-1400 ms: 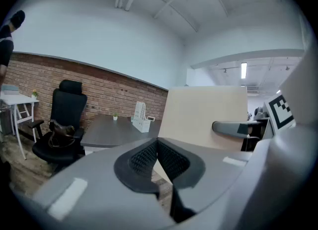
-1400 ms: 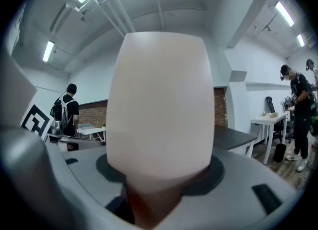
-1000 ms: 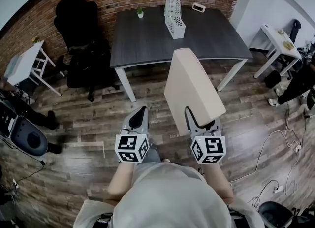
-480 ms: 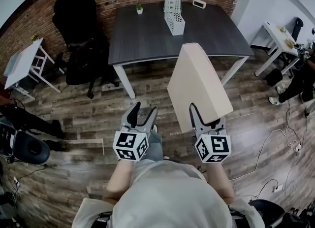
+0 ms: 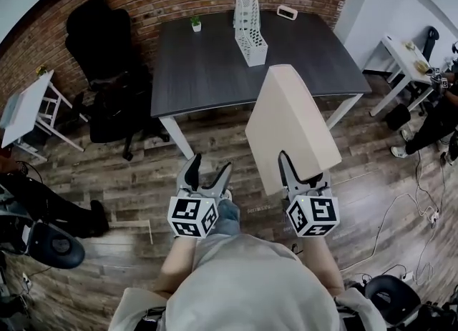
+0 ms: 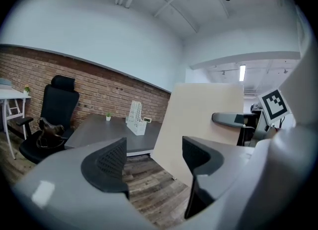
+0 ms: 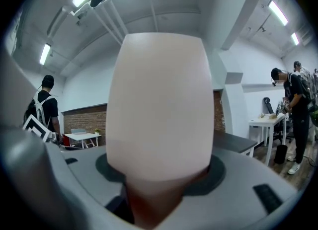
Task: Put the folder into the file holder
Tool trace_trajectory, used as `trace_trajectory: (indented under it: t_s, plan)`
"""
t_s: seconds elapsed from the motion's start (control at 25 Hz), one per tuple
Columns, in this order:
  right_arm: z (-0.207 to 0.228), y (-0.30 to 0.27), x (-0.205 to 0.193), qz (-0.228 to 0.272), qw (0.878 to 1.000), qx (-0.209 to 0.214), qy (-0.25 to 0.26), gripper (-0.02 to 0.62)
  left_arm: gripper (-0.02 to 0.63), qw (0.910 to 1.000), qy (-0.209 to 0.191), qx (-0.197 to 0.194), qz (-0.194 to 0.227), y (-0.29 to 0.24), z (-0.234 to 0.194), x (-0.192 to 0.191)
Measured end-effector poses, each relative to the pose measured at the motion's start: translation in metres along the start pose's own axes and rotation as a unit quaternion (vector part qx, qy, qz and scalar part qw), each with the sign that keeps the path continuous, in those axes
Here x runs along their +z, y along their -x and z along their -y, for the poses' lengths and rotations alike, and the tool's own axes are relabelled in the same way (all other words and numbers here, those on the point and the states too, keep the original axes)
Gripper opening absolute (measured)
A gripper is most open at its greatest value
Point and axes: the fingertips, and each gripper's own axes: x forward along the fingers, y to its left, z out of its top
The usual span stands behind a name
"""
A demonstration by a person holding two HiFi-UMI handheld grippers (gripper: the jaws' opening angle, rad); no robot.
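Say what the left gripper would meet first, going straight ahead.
The left gripper, jaws opening with nothing between them, points across the floor; probably the table comes first, near its front edge. Depth is unclear.

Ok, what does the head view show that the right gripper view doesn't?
Only the head view: the white file holder on the far side of the dark table, and a black office chair. Only the right gripper view: ceiling lights overhead. Both: the beige folder, clamped by its lower end in the right gripper.
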Motion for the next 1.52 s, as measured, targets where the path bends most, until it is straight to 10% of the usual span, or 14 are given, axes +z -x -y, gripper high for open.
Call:
trace_trajectory:
  t_s: [0.52,1.52]
  plan:
    - [0.041,-0.149,0.052,0.021,0.999,-0.047,0.008,0.276,0.334,0.9991,-0.015,-0.040,-0.002,-0.138,-0.083,0.067]
    - [0.124,-0.364,0.096,0.039,0.996,-0.066,0.052,0.276,0.334,0.9990,-0.014,-0.034,-0.027,-0.300,-0.172,0.080]
